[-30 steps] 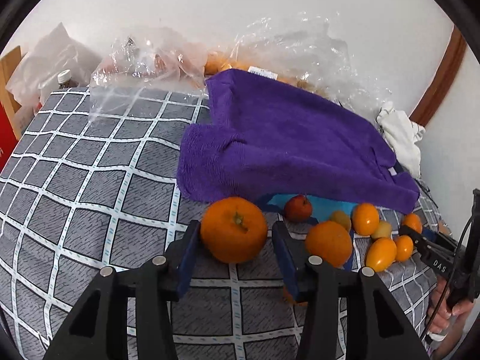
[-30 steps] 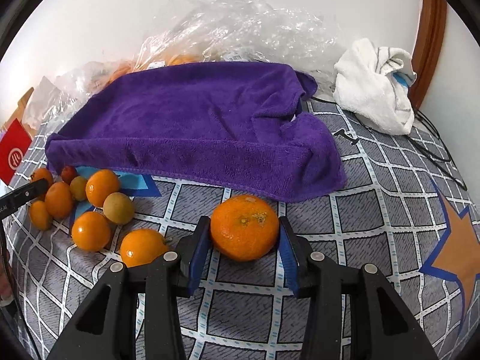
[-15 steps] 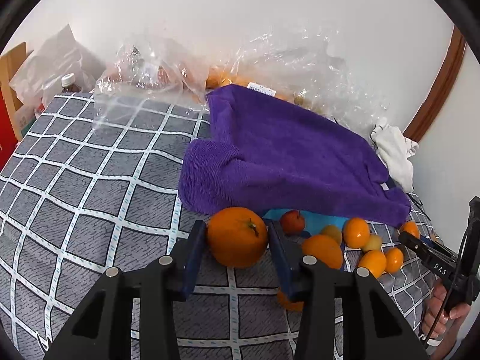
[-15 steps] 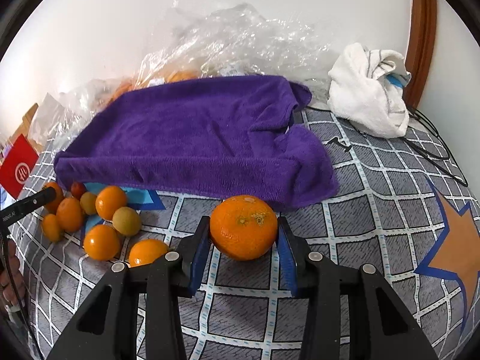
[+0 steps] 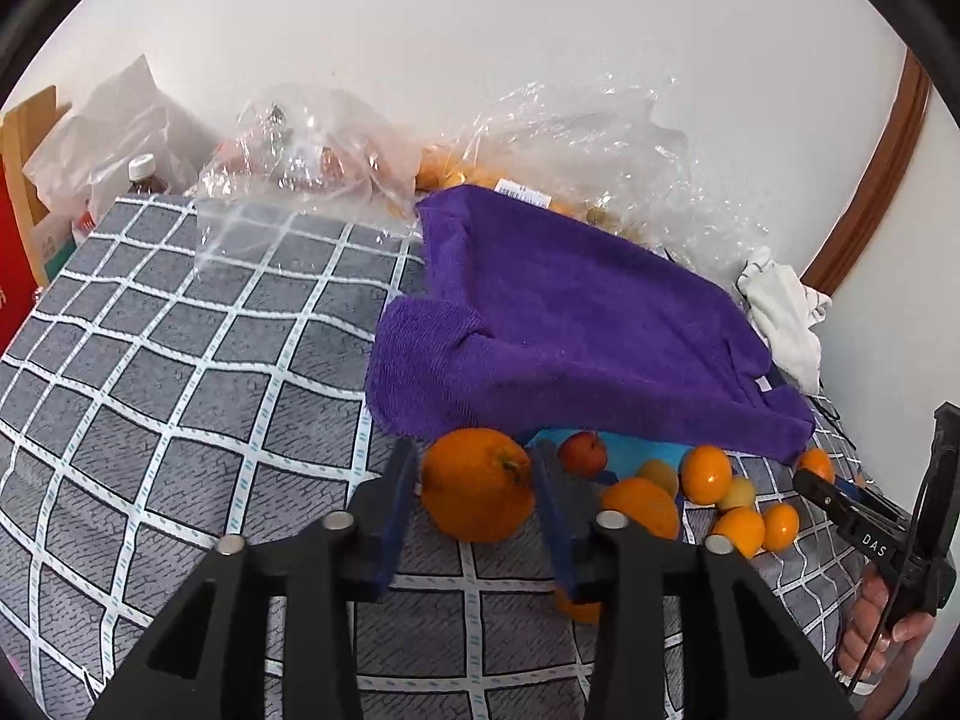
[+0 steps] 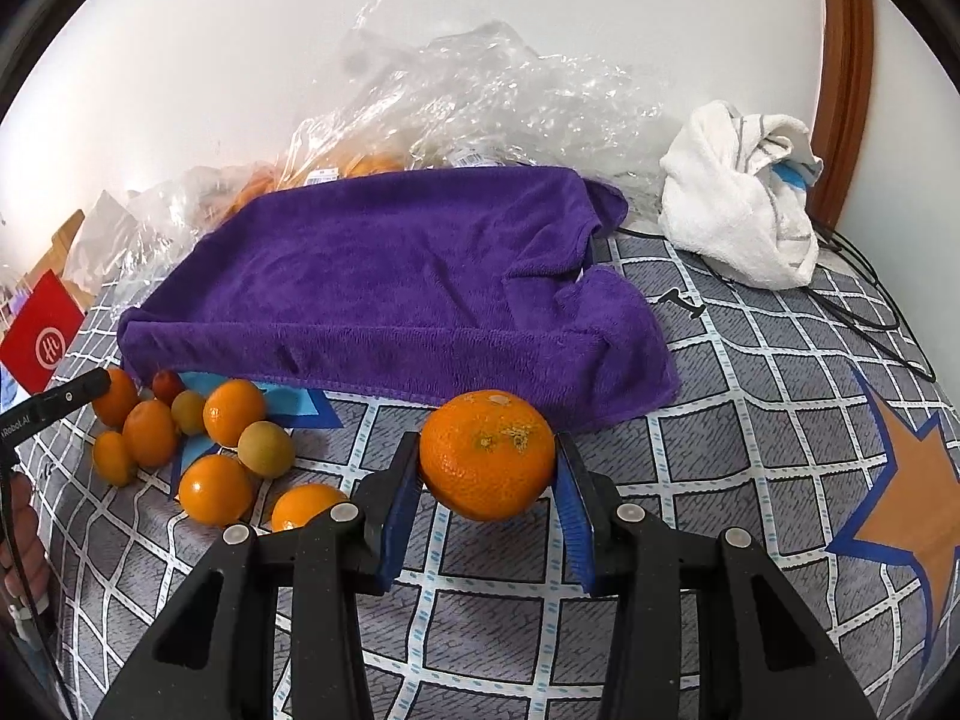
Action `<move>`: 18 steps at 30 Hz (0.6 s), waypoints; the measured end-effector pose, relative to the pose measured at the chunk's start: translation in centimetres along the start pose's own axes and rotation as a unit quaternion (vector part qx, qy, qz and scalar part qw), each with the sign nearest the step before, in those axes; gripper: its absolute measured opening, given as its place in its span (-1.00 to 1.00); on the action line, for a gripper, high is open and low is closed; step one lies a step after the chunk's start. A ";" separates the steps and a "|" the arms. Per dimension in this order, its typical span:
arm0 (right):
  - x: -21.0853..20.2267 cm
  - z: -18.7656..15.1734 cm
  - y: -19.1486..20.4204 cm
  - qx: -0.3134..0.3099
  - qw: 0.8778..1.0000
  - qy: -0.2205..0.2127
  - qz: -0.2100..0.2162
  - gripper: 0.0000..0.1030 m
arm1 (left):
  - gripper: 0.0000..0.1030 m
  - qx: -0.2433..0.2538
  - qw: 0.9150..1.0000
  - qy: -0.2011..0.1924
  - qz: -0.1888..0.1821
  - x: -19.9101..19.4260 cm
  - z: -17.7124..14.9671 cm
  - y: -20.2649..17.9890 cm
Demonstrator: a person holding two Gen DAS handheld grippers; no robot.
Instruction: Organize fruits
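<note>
In the left wrist view my left gripper (image 5: pixel 474 456) is shut on a large orange (image 5: pixel 477 489), its blue pads against both sides, just in front of the purple towel (image 5: pixel 570 324). In the right wrist view my right gripper (image 6: pixel 487 450) is shut on another orange (image 6: pixel 486 462) at the towel's (image 6: pixel 390 288) near edge. Several small oranges and other fruits (image 6: pixel 228 414) lie loose on the checked cloth between the two grippers; the same pile of small fruits (image 5: pixel 705 474) shows in the left wrist view. The towel drapes over a raised, tray-like shape.
Crumpled clear plastic bags (image 6: pixel 480 96) holding more fruit lie behind the towel by the wall. A white cloth (image 6: pixel 744 210) and black cables (image 6: pixel 864 312) sit at the back right. A red box (image 6: pixel 42 339) and a bottle (image 5: pixel 144 177) stand at the left.
My left gripper's pads closed from a loose gap onto the large orange. The right gripper kept its grip on its orange. Both views tilted up slightly.
</note>
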State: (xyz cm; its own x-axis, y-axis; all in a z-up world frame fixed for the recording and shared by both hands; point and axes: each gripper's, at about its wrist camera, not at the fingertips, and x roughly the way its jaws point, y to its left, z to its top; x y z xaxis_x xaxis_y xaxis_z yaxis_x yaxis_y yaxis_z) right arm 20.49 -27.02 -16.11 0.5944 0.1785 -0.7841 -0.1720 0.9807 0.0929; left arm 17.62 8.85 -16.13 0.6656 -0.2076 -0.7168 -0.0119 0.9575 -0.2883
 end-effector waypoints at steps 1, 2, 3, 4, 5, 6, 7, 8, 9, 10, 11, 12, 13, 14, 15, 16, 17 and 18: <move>0.0 0.0 0.0 0.000 1.000 0.001 0.000 -0.18 | -0.16 -0.004 1.000 0.008 -0.006 0.2 -0.1 0.1; 0.0 0.0 0.0 0.000 1.000 0.002 0.000 -0.18 | -0.14 -0.005 1.000 0.012 -0.010 0.3 -0.1 0.1; 0.0 0.0 0.0 0.000 1.000 0.002 0.000 -0.18 | -0.09 -0.006 1.000 0.019 -0.012 0.5 -0.1 0.1; 0.0 0.0 0.0 0.000 1.000 0.002 0.000 -0.18 | -0.08 -0.004 1.000 0.025 -0.009 0.7 -0.3 0.0; 0.0 0.0 0.0 0.000 1.000 0.002 0.000 -0.18 | -0.08 -0.001 1.000 0.030 -0.005 1.0 -0.4 -0.1; 0.0 0.0 0.0 -0.001 1.000 0.002 0.000 -0.18 | -0.08 0.002 0.999 0.034 -0.001 1.1 -0.5 -0.2; 0.0 -0.1 0.0 -0.002 1.000 0.002 0.000 -0.18 | -0.08 0.007 0.999 0.034 0.004 1.2 -0.6 -0.4; 0.0 0.0 0.0 -0.003 1.000 0.003 0.000 -0.18 | -0.08 0.011 0.999 0.032 0.007 1.2 -0.6 -0.6; 0.0 -0.1 0.0 -0.004 1.000 0.002 0.001 -0.18 | -0.08 0.015 0.999 0.031 0.013 1.2 -0.7 -0.8; 0.0 -0.1 0.1 -0.005 1.000 0.002 0.001 -0.18 | -0.08 0.017 0.999 0.031 0.013 1.3 -0.7 -0.8; 0.0 -0.1 0.2 -0.005 1.000 0.001 0.001 -0.18 | -0.08 0.016 0.999 0.031 0.011 1.3 -0.7 -0.8; 0.0 -0.1 0.2 -0.006 1.000 0.002 0.000 -0.18 | -0.11 0.013 0.999 0.029 0.008 1.2 -0.7 -0.7; 0.0 -0.1 0.2 -0.007 1.000 0.002 0.000 -0.18 | -0.15 0.010 1.000 0.029 0.006 1.2 -0.6 -0.6; 0.0 -0.1 0.2 -0.007 1.000 0.003 0.000 -0.18 | -0.22 0.005 1.000 0.028 0.003 1.2 -0.6 -0.4; 0.1 -0.1 0.2 -0.007 1.000 0.003 0.000 -0.18 | -0.22 0.001 1.000 0.028 -0.001 1.2 -0.6 -0.2; 0.1 -0.1 0.2 -0.007 1.000 0.004 -0.001 -0.18 | -0.22 -0.004 1.000 0.028 -0.005 1.2 -0.5 0.0; 0.1 -0.1 0.3 -0.007 1.000 0.004 -0.001 -0.18 | -0.22 -0.006 1.000 0.028 -0.007 1.2 -0.5 0.0; 0.1 -0.1 0.2 -0.007 1.000 0.004 0.000 -0.18 | -0.22 -0.006 1.000 0.027 -0.007 1.2 -0.5 0.0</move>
State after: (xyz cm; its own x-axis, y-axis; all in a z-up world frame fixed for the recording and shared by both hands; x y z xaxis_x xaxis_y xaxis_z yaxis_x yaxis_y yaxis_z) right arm 20.41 -26.77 -16.19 0.5883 0.1777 -0.7889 -0.1830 0.9795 0.0841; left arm 18.02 8.50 -17.29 0.6244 -0.2310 -0.7462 -0.0120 0.9523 -0.3048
